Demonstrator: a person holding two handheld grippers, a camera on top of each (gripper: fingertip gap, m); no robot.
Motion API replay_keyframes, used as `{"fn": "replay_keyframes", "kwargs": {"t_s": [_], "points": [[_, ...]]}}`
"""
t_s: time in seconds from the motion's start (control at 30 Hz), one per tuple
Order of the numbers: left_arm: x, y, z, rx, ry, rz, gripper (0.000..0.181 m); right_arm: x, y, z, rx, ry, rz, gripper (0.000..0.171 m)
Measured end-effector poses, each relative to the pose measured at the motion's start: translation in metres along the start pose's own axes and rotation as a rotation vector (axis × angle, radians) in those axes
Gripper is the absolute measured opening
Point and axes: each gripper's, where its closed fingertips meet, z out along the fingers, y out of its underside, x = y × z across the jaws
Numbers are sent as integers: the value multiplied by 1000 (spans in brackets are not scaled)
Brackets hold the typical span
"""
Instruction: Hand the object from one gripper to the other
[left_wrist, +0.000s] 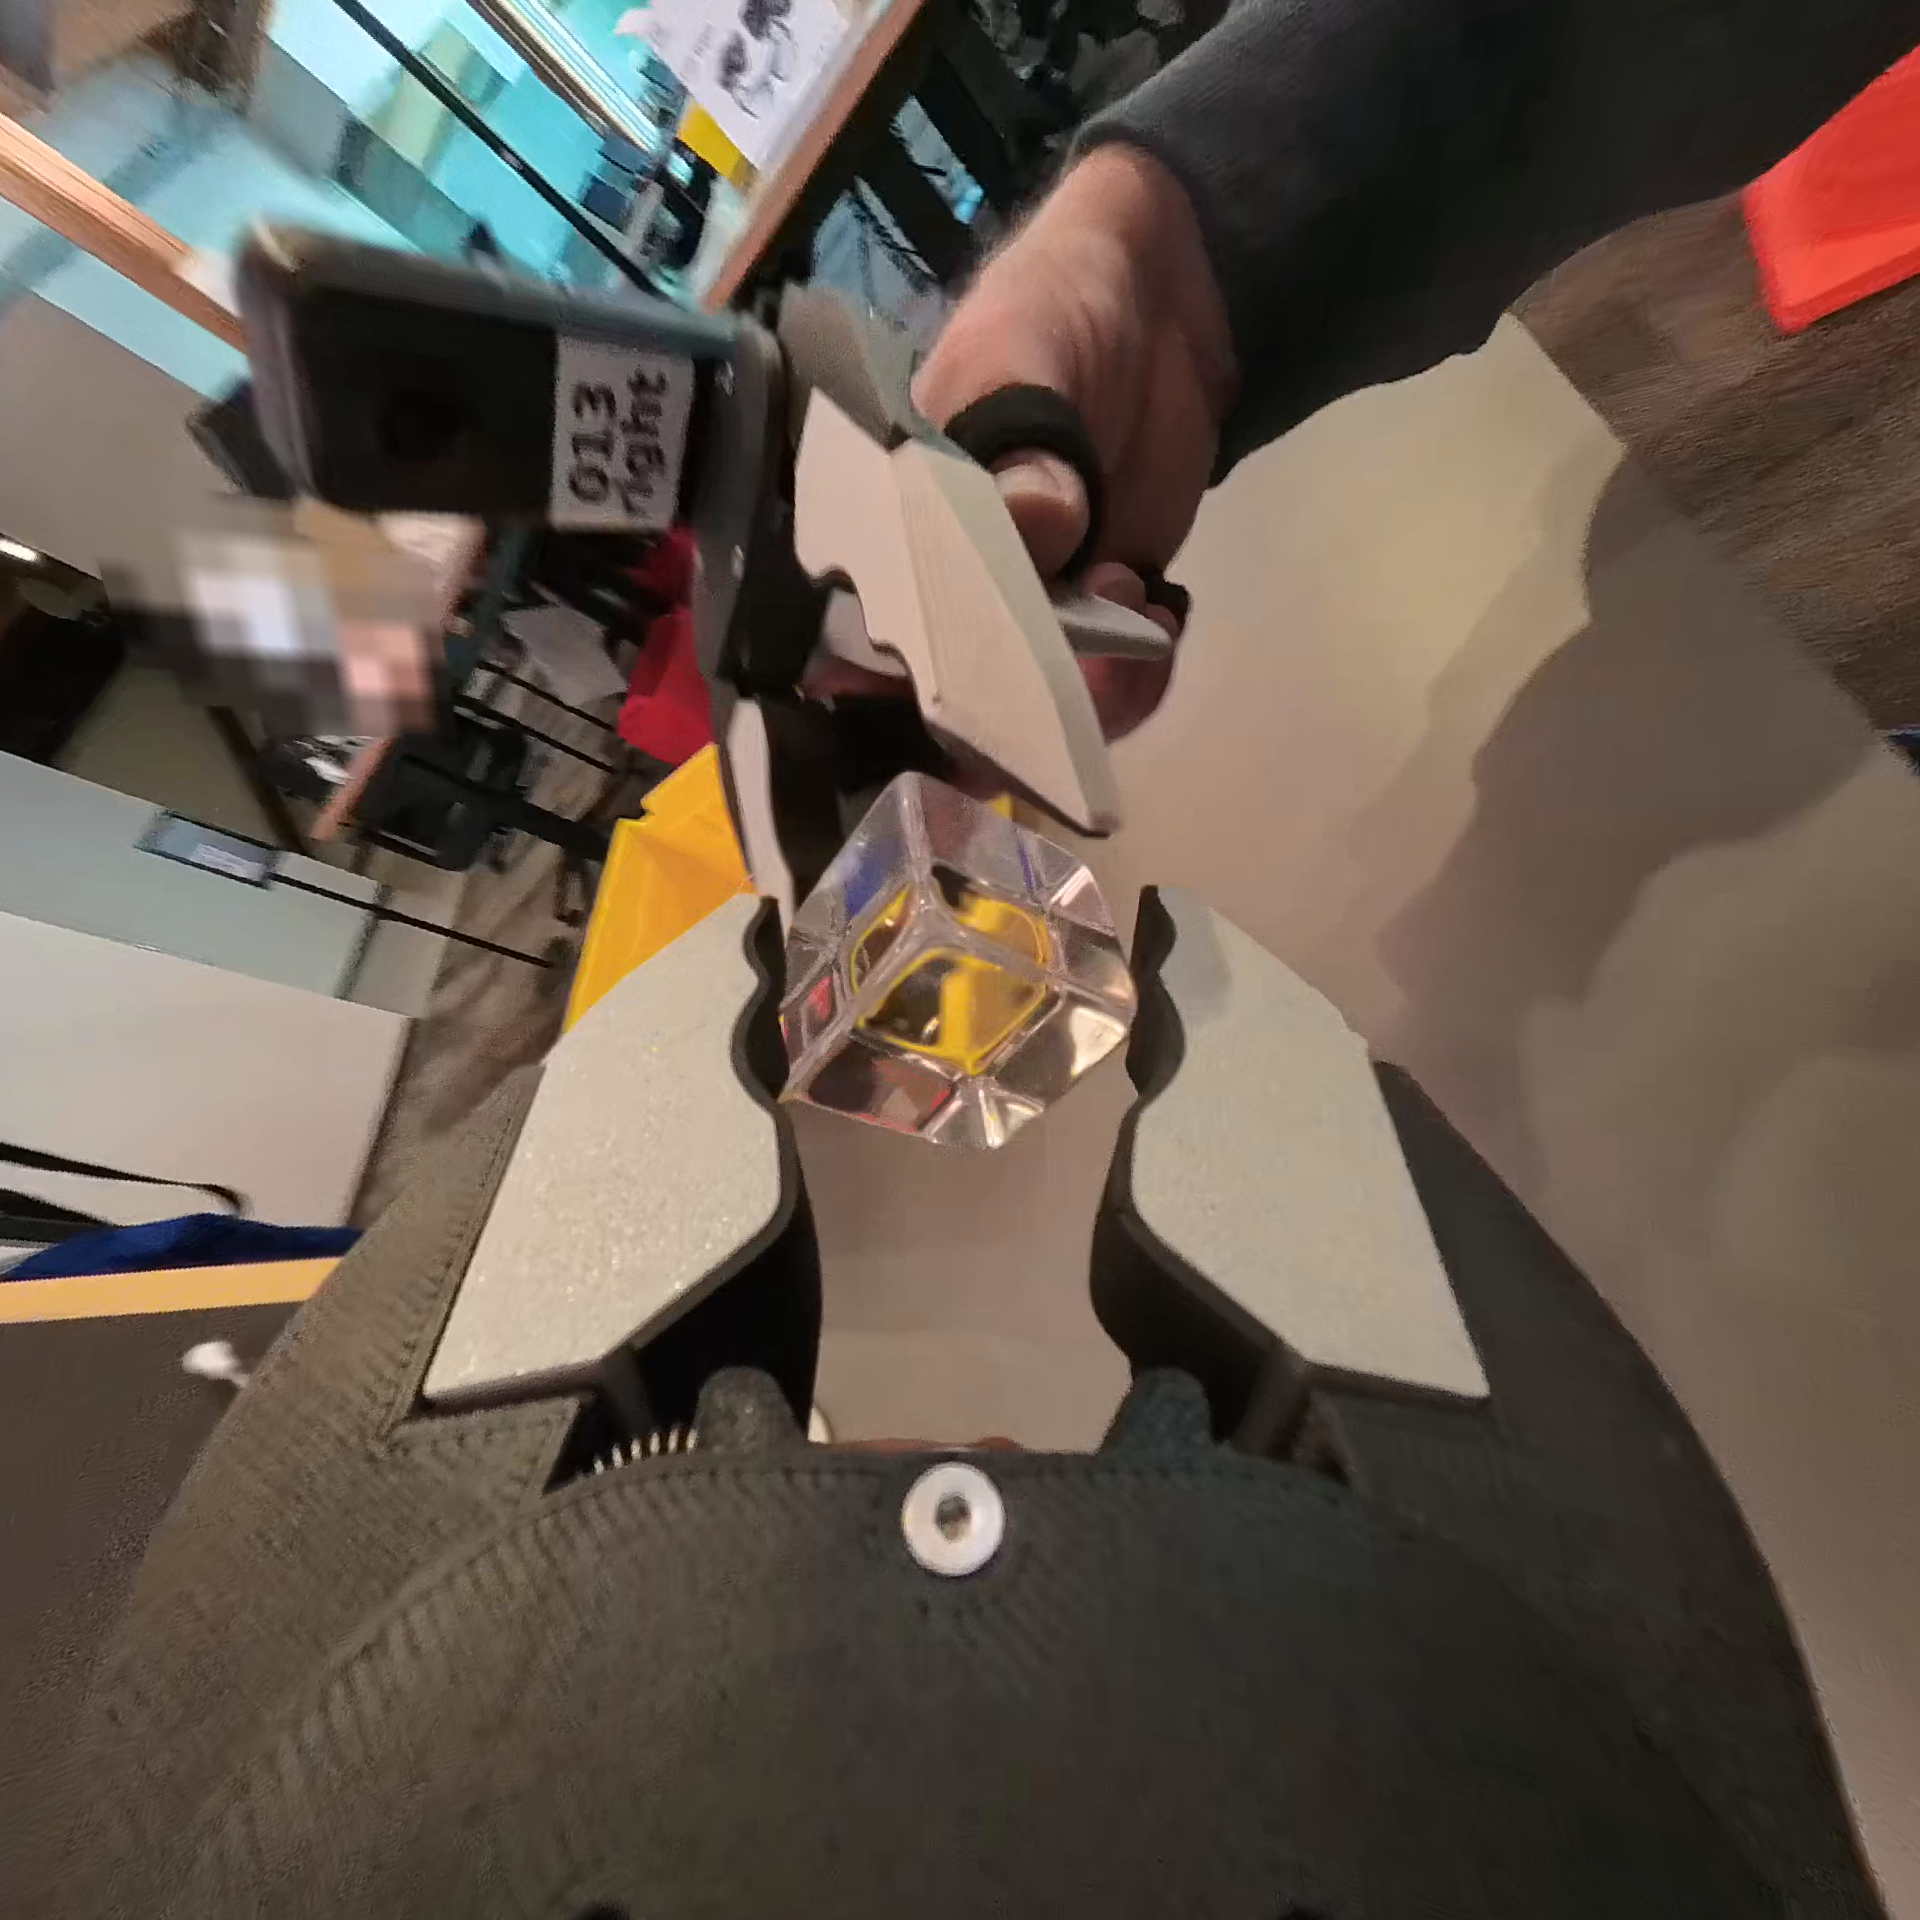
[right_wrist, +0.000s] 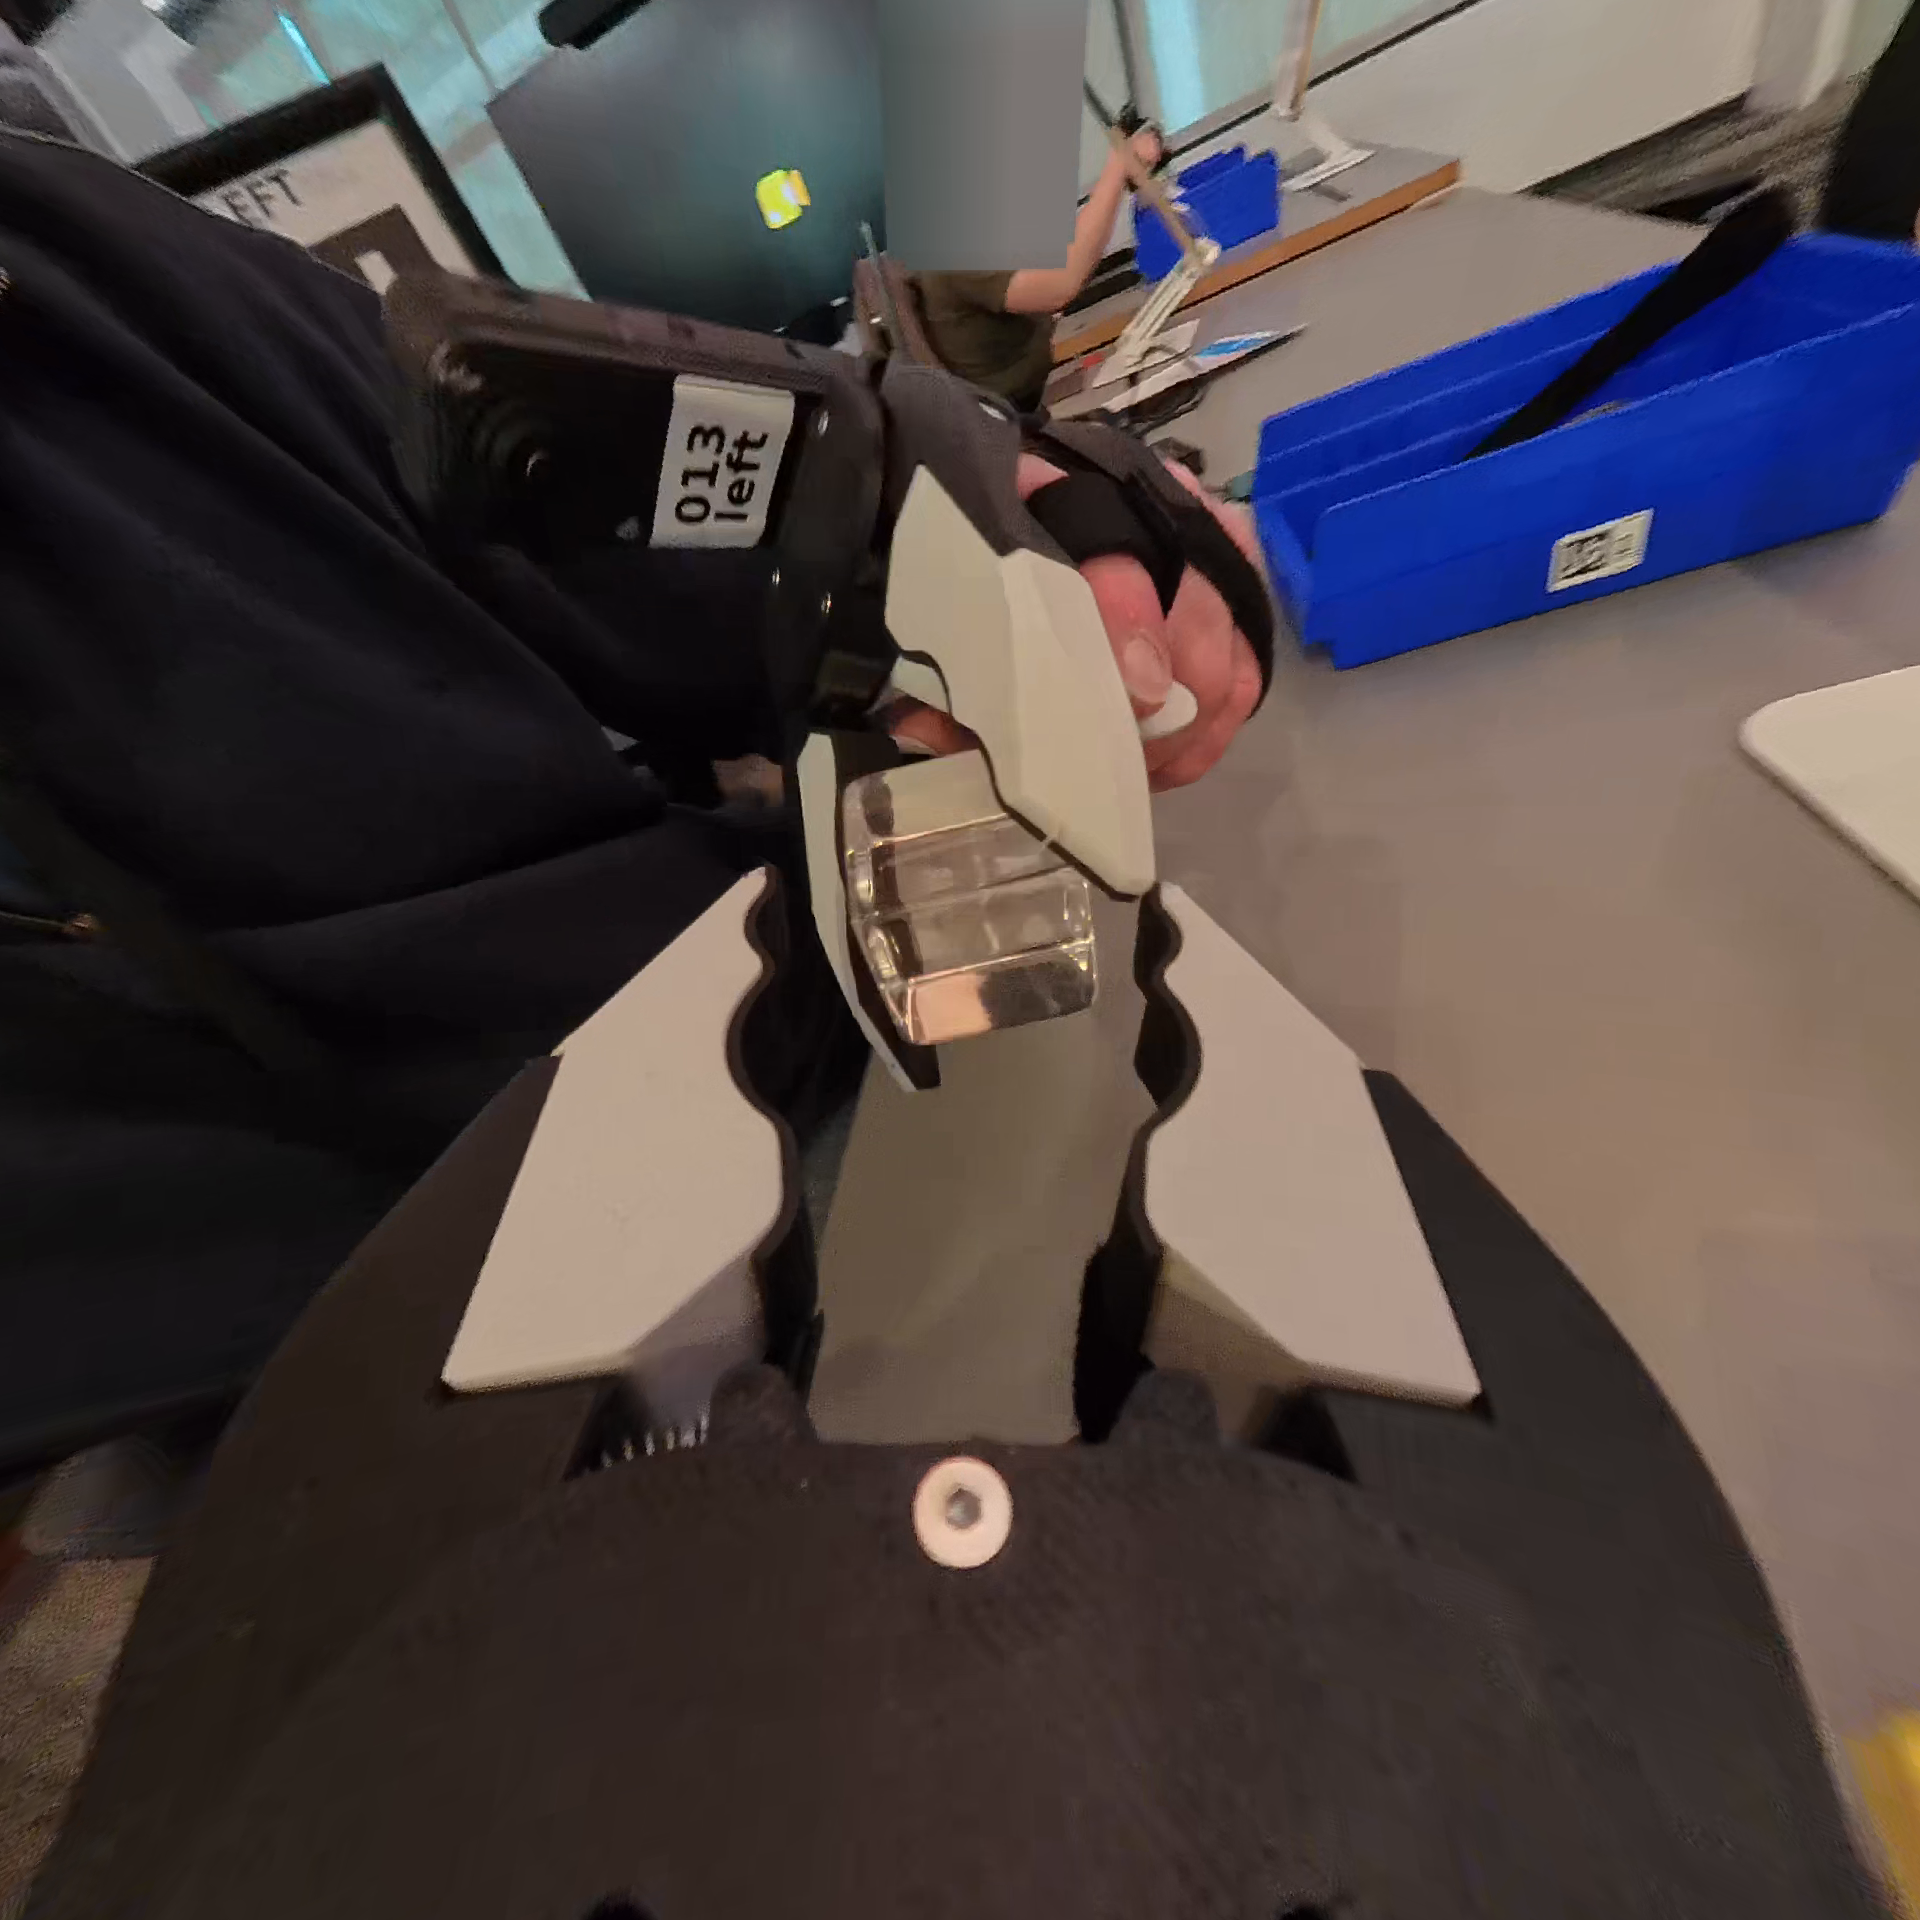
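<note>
A clear glass-like cube sits between the tips of my left gripper, which is shut on it and holds it in the air. My right gripper comes in from above in the left wrist view, and its two fingers straddle the cube's far end. In the right wrist view the cube is clamped by the left gripper. My right gripper is open around both, with a strip of table showing beside the cube.
A grey table lies below. A blue bin with a black strap stands at the right, and a white board at the right edge. A yellow container and the holder's dark sleeve are close by. The grippers are tip to tip, or close to it.
</note>
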Motion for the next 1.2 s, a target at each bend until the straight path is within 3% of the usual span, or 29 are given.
{"fn": "replay_keyframes", "kwargs": {"t_s": [0.17,0.47,0.6,0.83,1.2], "points": [[-2,-3,-7,29,198,-190,64,12,8,-18,-222,298,-328,60],[-1,0,-24,-41,584,-331,64,-5,-15,-25,-433,482,-897,67],[6,-4,-35,-67,769,-338,64,-19,-16,-14,-543,392,-1096,67],[29,-6,-51,-192,1052,-261,64,-19,-12,2,-700,274,-1239,59],[46,-4,-57,-271,1250,-206,64,-18,7,19,-781,204,-1264,39]]}}
